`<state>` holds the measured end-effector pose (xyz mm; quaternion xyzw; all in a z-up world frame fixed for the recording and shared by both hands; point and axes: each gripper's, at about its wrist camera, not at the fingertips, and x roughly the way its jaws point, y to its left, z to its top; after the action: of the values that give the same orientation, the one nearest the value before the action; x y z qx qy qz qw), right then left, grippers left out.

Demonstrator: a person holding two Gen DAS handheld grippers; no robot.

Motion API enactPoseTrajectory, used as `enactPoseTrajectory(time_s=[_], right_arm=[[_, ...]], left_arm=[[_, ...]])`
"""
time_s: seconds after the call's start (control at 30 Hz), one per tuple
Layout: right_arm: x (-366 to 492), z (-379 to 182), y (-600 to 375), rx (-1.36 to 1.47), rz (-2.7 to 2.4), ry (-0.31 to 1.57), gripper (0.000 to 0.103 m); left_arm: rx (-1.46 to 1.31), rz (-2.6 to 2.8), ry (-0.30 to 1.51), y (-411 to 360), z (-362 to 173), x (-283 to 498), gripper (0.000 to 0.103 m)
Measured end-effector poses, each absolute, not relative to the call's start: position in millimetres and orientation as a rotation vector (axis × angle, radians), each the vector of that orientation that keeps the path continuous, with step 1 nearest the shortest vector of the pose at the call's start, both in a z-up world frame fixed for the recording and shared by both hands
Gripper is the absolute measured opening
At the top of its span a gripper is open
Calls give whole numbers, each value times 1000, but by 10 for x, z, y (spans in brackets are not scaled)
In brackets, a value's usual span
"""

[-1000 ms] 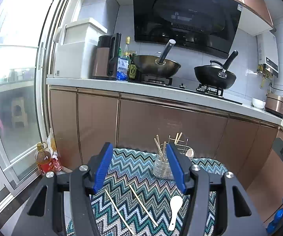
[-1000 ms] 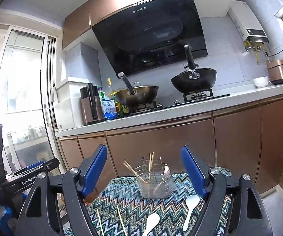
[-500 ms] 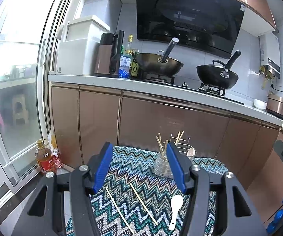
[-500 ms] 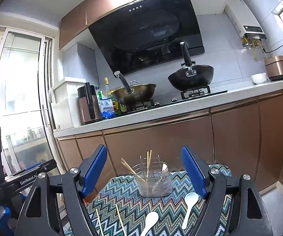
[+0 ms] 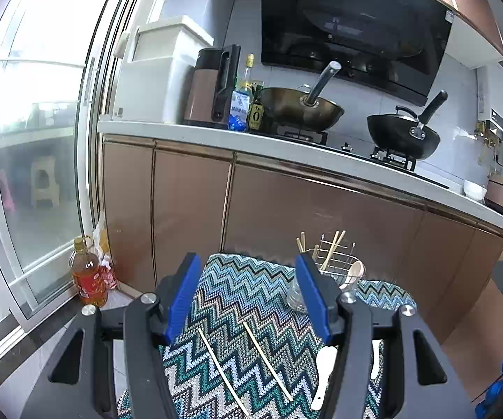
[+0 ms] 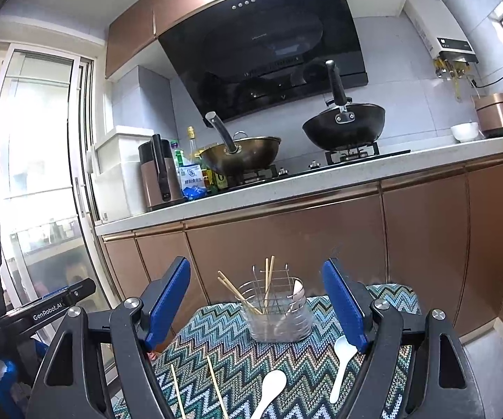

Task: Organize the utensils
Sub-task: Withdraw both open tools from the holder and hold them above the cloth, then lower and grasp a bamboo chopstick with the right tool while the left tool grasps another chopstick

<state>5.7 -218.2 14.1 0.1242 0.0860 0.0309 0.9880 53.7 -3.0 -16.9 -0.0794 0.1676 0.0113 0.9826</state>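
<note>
- My left gripper point(image 5: 248, 293) stands wide open with nothing between its blue pads, hovering above the zigzag-patterned woven cloth point(image 5: 251, 300) that covers the tabletop.
- My right gripper point(image 6: 256, 300) is spread just as wide and is equally empty, pointed at the clear ribbed holder with a wire rack insert point(image 6: 276, 314) at 12 o'clock.
- That holder already has a few pale wooden chopsticks point(image 6: 268, 281) leaning in it, and the bowl of a spoon point(image 6: 297, 289) peeks over the rim.
- Loose on the cloth: two thin pale chopsticks point(image 5: 244, 359) lying nearly parallel at 6 o'clock of the left gripper, and two glossy white plastic spoons point(image 6: 342, 356), one at 6 o'clock and one near 4 o'clock in the right wrist view.
- I judge the next step is a pickup. The chopsticks are slim and lie flat on a knitted, slightly springy surface, so I would come down steeply and pinch across the shaft near its middle.
- The spoons look smooth and slippery; gripping the flat handle rather than the rounded bowl should hold better.
- The rack's wire dividers leave narrow slots, so each piece should go in near vertical.
</note>
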Motion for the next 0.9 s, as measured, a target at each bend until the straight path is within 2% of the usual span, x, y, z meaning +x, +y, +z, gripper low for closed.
enactPoseTrajectory(time_s=[0.47, 0.9], right_arm=[[253, -41, -2070, 231, 64, 241, 77], [706, -479, -1858, 183, 133, 393, 77]], left_arm=[[-179, 59, 407, 155, -417, 759, 55], [-241, 72, 641, 496, -1001, 1316, 55]])
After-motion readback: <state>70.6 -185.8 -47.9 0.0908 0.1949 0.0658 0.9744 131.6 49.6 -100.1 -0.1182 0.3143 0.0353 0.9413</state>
